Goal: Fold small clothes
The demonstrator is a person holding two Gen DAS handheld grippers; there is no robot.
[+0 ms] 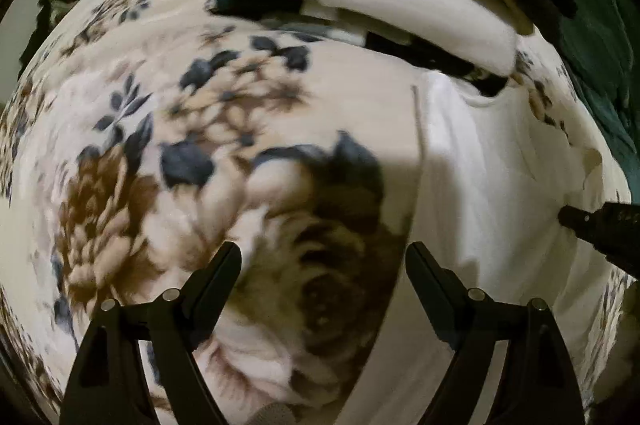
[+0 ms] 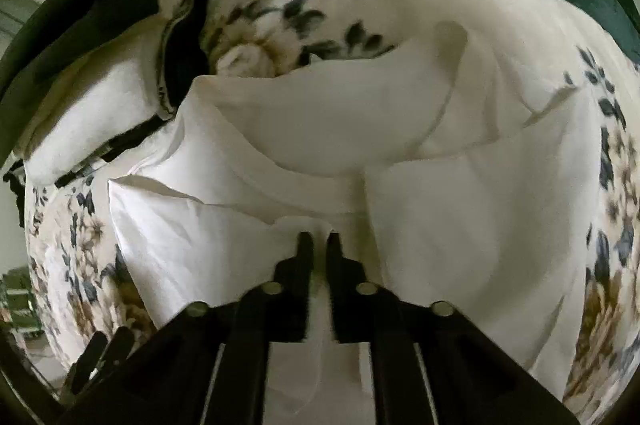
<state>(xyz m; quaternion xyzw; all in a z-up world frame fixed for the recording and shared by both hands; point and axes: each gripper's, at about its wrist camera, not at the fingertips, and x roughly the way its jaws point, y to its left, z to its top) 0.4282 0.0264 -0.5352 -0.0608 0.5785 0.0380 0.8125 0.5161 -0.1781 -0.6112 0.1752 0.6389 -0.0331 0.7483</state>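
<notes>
We find a white cotton T-shirt (image 2: 460,217) on a floral fleece blanket (image 1: 168,153). Our right gripper (image 2: 318,239) pinches its fabric edge; our left gripper (image 1: 324,257) hangs spread, empty, above the blanket.

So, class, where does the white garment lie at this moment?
The white garment lies on the floral blanket, right of the open left gripper; the right gripper pinches its edge.

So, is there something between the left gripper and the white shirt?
Nothing visible. The left gripper is open over the floral blanket, and the white shirt lies just beside it, with only bare blanket between them.
</notes>
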